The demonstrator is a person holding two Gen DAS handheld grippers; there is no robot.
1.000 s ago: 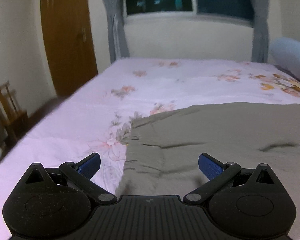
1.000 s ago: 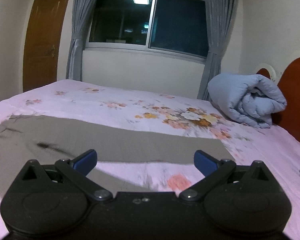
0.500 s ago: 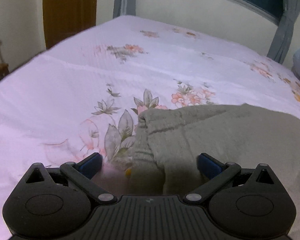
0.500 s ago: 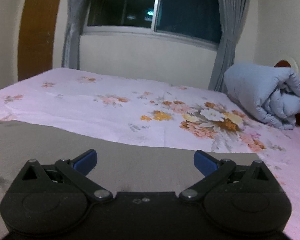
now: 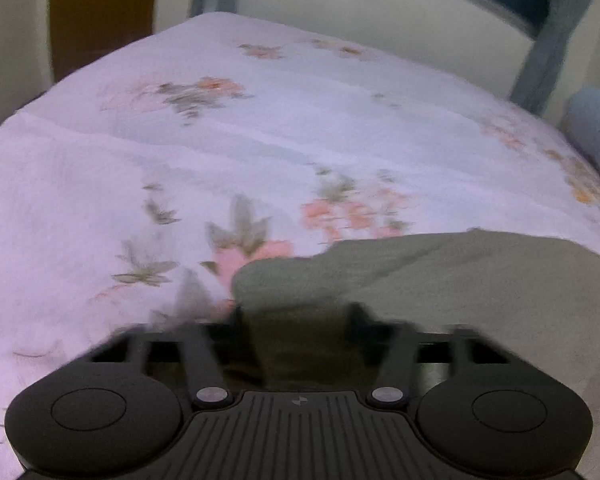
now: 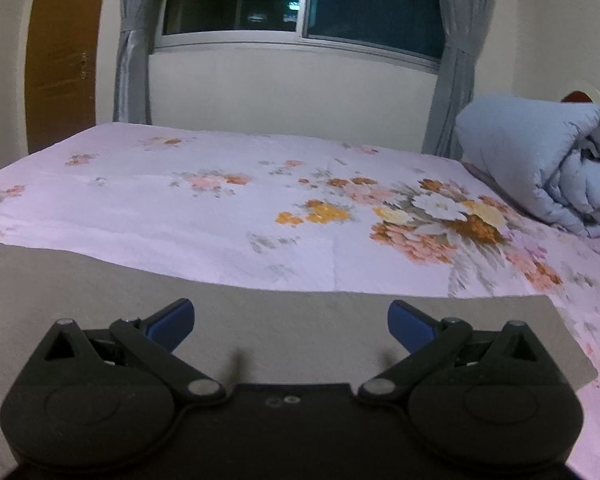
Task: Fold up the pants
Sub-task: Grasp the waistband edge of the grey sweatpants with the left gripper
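Left wrist view: left gripper (image 5: 300, 328) drawn in on bunched corner of pants (image 5: 460, 280), fabric pinched between jaws; motion blur, grip looks just made. Pants lie flat on floral bedsheet (image 5: 180, 152), spreading right.

Right wrist view: right gripper (image 6: 291, 320) spread apart, empty, low over pants (image 6: 100, 288), hem end near right. Judgement: fold barely begun; right grasp and every fold remain.
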